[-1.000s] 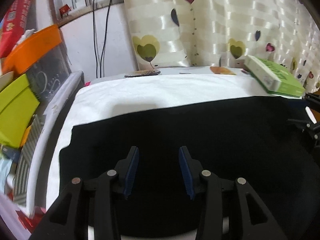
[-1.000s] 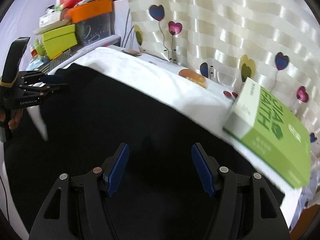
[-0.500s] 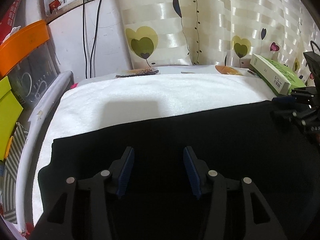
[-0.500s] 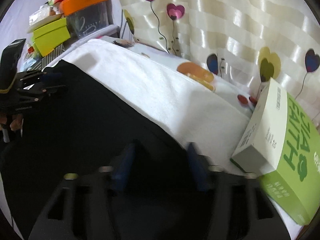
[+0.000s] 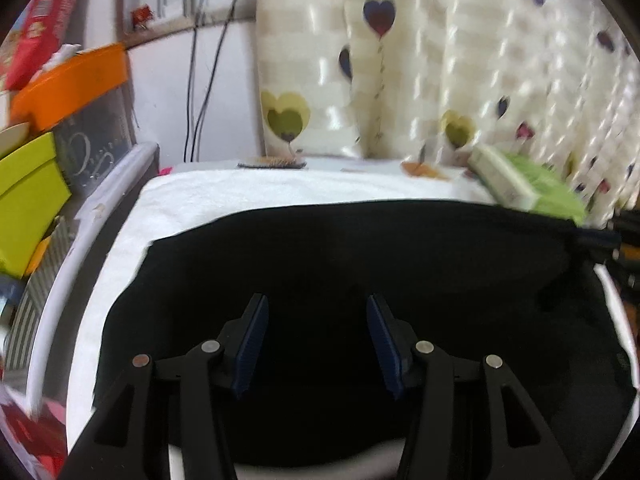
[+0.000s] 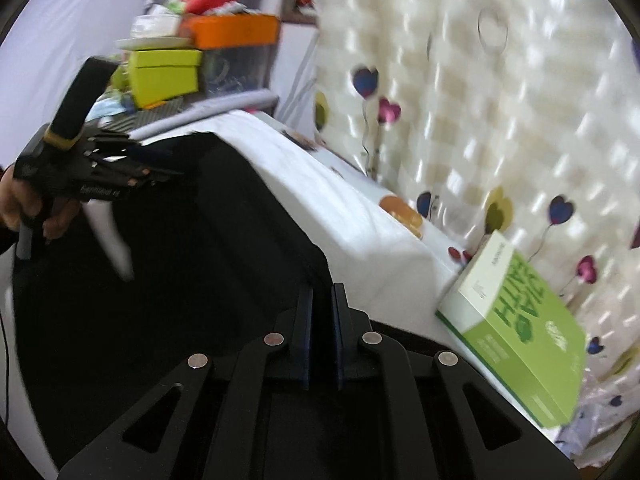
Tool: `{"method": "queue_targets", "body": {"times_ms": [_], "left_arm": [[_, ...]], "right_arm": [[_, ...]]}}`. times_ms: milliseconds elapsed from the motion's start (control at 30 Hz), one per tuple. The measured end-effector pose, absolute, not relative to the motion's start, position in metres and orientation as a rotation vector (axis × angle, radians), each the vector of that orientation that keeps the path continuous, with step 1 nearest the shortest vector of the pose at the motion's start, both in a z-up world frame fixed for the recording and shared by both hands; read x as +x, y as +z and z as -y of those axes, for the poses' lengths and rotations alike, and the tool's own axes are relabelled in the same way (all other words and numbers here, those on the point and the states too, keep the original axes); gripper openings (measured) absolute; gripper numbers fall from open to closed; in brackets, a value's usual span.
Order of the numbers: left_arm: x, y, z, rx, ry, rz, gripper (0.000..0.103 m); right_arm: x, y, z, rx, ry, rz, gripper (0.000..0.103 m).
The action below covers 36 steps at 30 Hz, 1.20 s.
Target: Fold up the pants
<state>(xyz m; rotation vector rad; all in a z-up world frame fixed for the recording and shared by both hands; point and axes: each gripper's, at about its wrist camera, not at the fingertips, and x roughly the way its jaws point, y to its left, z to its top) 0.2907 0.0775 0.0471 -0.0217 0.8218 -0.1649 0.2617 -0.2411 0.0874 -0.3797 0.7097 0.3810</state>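
Black pants (image 5: pixel 360 264) lie spread over a white towel (image 5: pixel 248 192) that covers the tabletop, the dark fabric filling most of the near half of the surface and leaving a white strip bare along the far edge. The cloth is matt and so dark that seams, waistband and legs cannot be told apart; its left end shows a rough, slightly curved edge toward the left edge of the tabletop.

The left hand-held gripper (image 5: pixel 316 340) hovers over the middle of the fabric with its blue-padded jaws set wide apart, nothing between them. The right hand-held gripper (image 6: pixel 322 328) has its jaws drawn narrow and pinched on the far edge of the pants (image 6: pixel 168 280) near the right end, where the cloth rises into a raised ridge — a lifted fold that runs back from the pads toward the far left corner.

In the right wrist view a hand (image 6: pixel 24 208) grips the handle of the left tool at the left side of the fabric. A green box (image 6: pixel 520 332) lies at the far right corner of the tabletop, just beside the pants' edge. A cream curtain (image 6: pixel 500 100) printed with hearts hangs behind, and orange and lime storage boxes (image 5: pixel 44 152) stack up beyond the left edge. Both views are motion-blurred.
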Motion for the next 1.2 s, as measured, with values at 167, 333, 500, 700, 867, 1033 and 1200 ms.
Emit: {"method": "queue_targets", "body": {"times_ms": [167, 333, 500, 700, 867, 1033, 1200], "left_arm": [[0.228, 0.068, -0.090, -0.137, -0.205, -0.762, 0.054], [0.170, 0.070, -0.105, -0.211, -0.206, -0.751, 0.054], [0.134, 0.067, -0.108, -0.198, -0.184, -0.762, 0.054], [0.131, 0.066, -0.098, -0.172, -0.164, -0.785, 0.054], [0.155, 0.063, -0.082, -0.142, -0.142, -0.827, 0.054], [0.206, 0.050, -0.067, -0.090, -0.055, -0.900, 0.054], [0.254, 0.025, -0.068, -0.039, 0.108, -0.992, 0.054]], "right_arm": [[0.180, 0.095, 0.224, -0.406, 0.388, -0.654, 0.009], [0.104, 0.071, 0.207, -0.396, 0.390, -0.659, 0.009], [0.059, 0.029, 0.202, -0.292, 0.388, -0.735, 0.009], [0.035, 0.019, 0.215, -0.151, 0.362, -0.756, 0.020], [0.014, 0.033, 0.240, -0.069, 0.269, -0.688, 0.044], [0.011, 0.030, 0.272, 0.017, 0.176, -0.685, 0.044], [0.014, 0.024, 0.290, 0.064, 0.145, -0.684, 0.044]]}}
